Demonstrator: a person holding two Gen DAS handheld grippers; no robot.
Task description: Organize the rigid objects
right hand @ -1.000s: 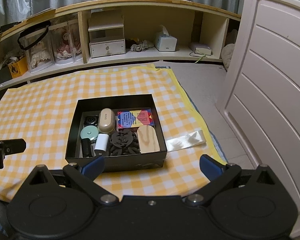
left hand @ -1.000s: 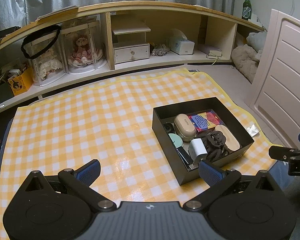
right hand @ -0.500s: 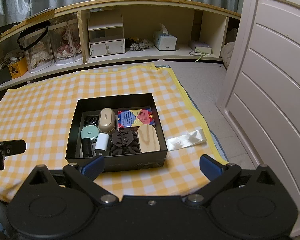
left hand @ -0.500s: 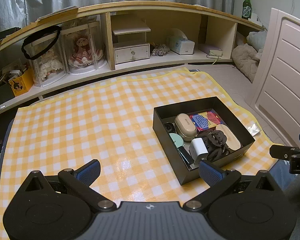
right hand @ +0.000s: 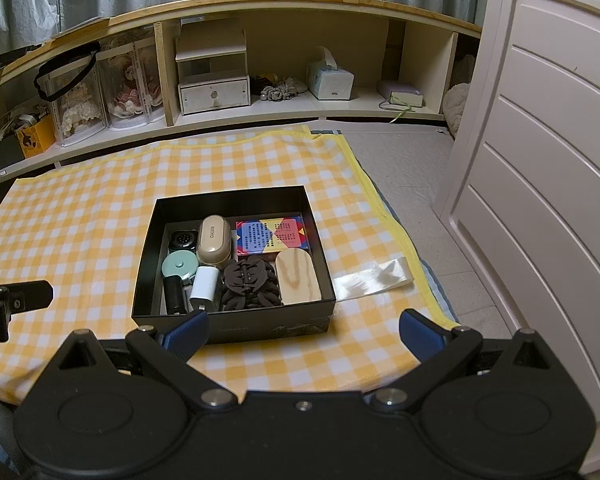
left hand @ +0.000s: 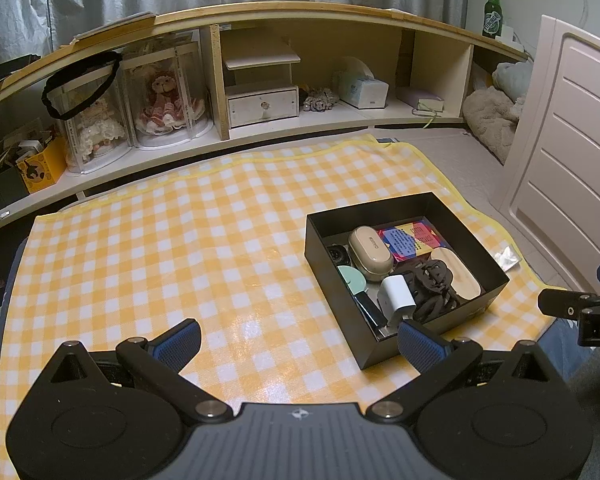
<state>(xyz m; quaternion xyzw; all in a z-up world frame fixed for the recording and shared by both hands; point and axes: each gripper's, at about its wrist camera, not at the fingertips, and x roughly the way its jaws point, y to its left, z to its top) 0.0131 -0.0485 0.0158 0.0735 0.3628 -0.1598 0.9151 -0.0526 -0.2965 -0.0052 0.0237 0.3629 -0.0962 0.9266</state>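
Observation:
A black open box (right hand: 228,326) (left hand: 384,346) sits on the yellow checked cloth (left hand: 180,248). Inside it lie a beige case (right hand: 214,240), a colourful card box (right hand: 274,234), a wooden oval piece (right hand: 298,276), a dark brown hair claw (right hand: 250,284), a white charger (right hand: 204,284), a mint round item (right hand: 178,268), a black round gadget (right hand: 183,240) and a black stick (right hand: 175,296). My left gripper (left hand: 298,344) hangs open over the cloth, left of the box. My right gripper (right hand: 304,330) hangs open just in front of the box. Both hold nothing.
A clear plastic wrapper (right hand: 374,278) lies on the cloth right of the box. A low wooden shelf (left hand: 260,92) with doll cases, a small drawer and a tissue box runs along the back. A white panelled door (right hand: 540,184) stands at the right.

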